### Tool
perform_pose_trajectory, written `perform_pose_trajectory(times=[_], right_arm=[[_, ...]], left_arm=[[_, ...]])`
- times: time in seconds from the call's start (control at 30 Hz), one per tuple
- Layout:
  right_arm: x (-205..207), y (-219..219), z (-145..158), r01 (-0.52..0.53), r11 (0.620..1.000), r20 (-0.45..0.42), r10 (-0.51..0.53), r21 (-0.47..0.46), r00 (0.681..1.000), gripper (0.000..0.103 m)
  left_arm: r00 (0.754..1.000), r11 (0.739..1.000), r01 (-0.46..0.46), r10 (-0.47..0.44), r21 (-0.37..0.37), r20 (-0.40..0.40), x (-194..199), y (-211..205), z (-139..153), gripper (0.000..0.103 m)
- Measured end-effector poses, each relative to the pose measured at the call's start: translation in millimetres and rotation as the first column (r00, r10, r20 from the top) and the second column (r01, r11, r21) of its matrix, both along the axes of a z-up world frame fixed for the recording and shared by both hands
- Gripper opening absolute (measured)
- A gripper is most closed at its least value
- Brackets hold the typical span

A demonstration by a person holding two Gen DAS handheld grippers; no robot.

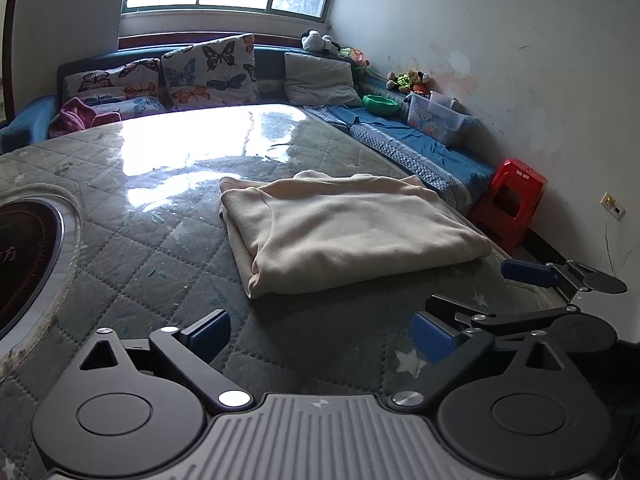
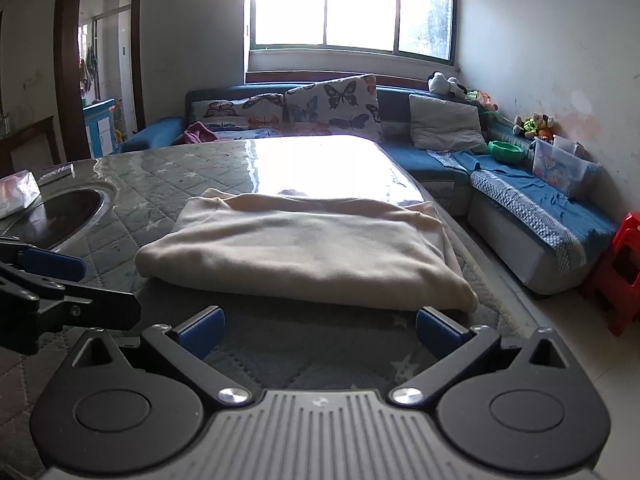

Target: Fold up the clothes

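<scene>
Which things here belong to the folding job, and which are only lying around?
Job:
- cream garment, folded on the table
- left gripper, open
- right gripper, open

Lying about:
- butterfly pillows
- grey pillow
- green bowl
- plastic box
- red stool
- soft toys

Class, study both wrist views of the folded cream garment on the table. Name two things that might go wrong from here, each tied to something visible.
1. The folded cream garment lies near the table's right edge; a nudge might push it off toward the floor.
2. Both claws are open and empty: the right claw sits close to the garment's near fold, and the left claw is close too, so moving forward may snag and undo the fold.
</scene>
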State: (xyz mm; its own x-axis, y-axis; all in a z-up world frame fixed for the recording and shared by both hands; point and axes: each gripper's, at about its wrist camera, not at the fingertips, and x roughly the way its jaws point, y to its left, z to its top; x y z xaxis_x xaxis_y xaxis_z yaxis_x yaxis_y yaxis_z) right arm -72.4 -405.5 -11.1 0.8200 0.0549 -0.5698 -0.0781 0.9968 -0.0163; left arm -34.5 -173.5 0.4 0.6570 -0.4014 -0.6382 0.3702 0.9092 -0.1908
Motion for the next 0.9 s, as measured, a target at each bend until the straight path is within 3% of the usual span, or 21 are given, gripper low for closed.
perform_pose_trajectory(times=[0.9], right_arm=[[-25.6, 9.8, -1.2, 0.038, 0.999, 0.006, -0.038, 0.015, 0.999, 0.103]], left_arm=[[1.0, 0.999, 0.003, -0.003, 0.036, -0.004, -30.5, 3.6, -5.5, 0.103]])
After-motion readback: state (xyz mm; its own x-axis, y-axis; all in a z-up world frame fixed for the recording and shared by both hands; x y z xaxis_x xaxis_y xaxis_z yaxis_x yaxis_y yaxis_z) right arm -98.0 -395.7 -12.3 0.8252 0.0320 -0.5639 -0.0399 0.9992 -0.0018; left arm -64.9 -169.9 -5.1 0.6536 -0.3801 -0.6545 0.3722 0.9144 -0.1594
